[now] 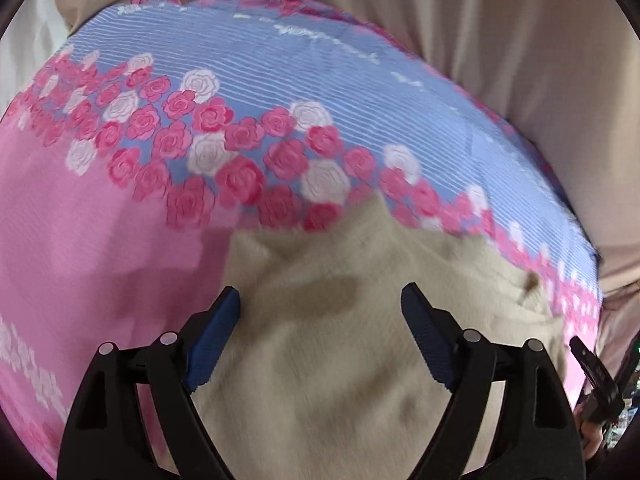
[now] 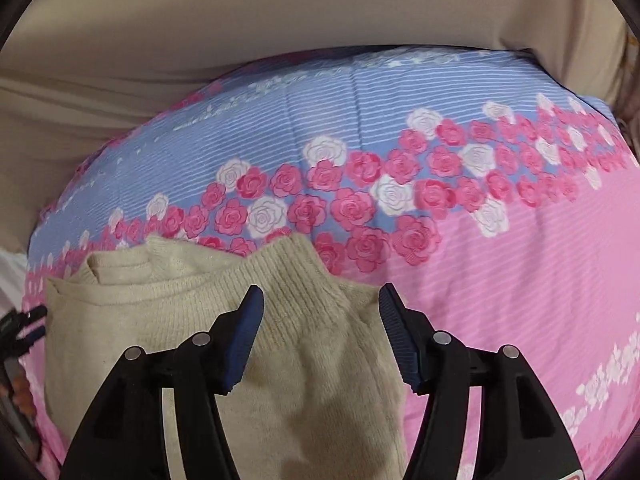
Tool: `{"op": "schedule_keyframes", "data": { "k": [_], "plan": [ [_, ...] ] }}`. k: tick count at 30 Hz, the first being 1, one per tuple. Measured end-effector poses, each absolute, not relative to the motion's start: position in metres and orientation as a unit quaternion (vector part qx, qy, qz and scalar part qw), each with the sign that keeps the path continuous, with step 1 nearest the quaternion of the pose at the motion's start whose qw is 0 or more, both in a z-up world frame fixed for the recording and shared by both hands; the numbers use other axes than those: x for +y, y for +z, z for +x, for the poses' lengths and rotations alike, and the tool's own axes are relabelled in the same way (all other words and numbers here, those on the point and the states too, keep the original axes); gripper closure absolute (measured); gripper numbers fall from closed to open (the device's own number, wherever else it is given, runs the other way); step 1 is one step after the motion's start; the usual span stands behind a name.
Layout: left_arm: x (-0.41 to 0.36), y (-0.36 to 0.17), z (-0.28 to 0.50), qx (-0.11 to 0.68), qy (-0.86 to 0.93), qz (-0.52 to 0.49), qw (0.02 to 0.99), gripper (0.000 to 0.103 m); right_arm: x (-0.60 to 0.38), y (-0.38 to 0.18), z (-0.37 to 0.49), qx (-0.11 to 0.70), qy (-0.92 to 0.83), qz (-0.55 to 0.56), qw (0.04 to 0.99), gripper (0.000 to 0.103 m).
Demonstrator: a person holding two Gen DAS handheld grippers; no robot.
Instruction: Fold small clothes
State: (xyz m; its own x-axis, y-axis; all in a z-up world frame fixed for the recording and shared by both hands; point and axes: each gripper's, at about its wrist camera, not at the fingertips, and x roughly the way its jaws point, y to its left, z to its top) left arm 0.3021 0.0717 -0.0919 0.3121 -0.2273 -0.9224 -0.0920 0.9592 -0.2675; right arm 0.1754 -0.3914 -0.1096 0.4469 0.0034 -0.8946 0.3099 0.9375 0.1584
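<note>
Left wrist view. One left gripper (image 1: 320, 312), jaws wide, holding nothing; both blue pads hang just above the cloth. One cream sweater (image 1: 352, 340), knitted, lying on the near part of the sheet, filling the near centre of the view and running under the fingers. The picture is blurred, so the sweater's edges read poorly here. One flowered sheet (image 1: 280, 92): pink at the left and near, blue striped at the far side, a band of roses between. One beige drape (image 1: 500, 20) behind the sheet. At the far right edge, part of a second tool shows, dark and small; probably the other gripper, though its jaws cannot be read from here.

Right wrist view. One right gripper (image 2: 320, 320), jaws wide, empty, poised over the sweater (image 2: 280, 320). The ribbed hem or cuff points away between the fingers; a folded layer lies at the far left of the garment.

Handling note, as judgement: the step appears to be taking hold for a fold. Each gripper should come down on an edge, pinch all layers together, lift low, and carry both sides over evenly so the knit does not stretch or bunch.

Count: grippers, two; sweaters, one; sheets, one; drapes, one.
</note>
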Motion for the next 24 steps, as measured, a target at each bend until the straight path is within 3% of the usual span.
{"op": "schedule_keyframes", "data": {
  "k": [2, 3, 4, 5, 7, 11, 16, 20, 22, 24],
  "plan": [
    [0.071, -0.101, 0.312, 0.580, -0.065, -0.138, 0.800, 0.030, -0.385, -0.117, 0.186, 0.529, -0.083, 0.137, 0.833, 0.041],
    [0.067, -0.106, 0.317, 0.582, -0.073, -0.133, 0.799, 0.048, -0.380, -0.120, 0.189, 0.532, -0.082, 0.129, 0.833, 0.041],
    [0.065, -0.110, 0.321, 0.585, -0.077, -0.128, 0.797, 0.059, -0.378, -0.123, 0.192, 0.531, -0.073, 0.128, 0.834, 0.052],
    [0.063, -0.112, 0.323, 0.586, -0.085, -0.129, 0.795, 0.077, -0.375, -0.124, 0.195, 0.530, -0.053, 0.138, 0.835, 0.080],
    [0.062, -0.107, 0.323, 0.577, -0.098, -0.133, 0.800, 0.087, -0.372, -0.118, 0.192, 0.520, -0.043, 0.146, 0.840, 0.093],
    [0.081, -0.066, 0.293, 0.524, -0.139, -0.176, 0.821, 0.095, -0.373, -0.061, 0.145, 0.439, -0.023, 0.175, 0.881, 0.095],
    [0.107, 0.009, 0.236, 0.451, -0.189, -0.188, 0.852, 0.095, -0.383, 0.007, 0.082, 0.363, -0.024, 0.193, 0.911, 0.095],
    [0.095, 0.012, 0.258, 0.454, -0.176, -0.179, 0.855, 0.093, -0.392, -0.013, 0.123, 0.393, -0.036, 0.186, 0.900, 0.093],
    [0.079, -0.012, 0.279, 0.474, -0.154, -0.152, 0.854, 0.087, -0.399, -0.055, 0.153, 0.437, -0.067, 0.192, 0.876, 0.089],
    [0.068, -0.050, 0.296, 0.517, -0.093, -0.108, 0.844, 0.055, -0.407, -0.091, 0.169, 0.484, -0.131, 0.187, 0.845, 0.087]
  ]
}}
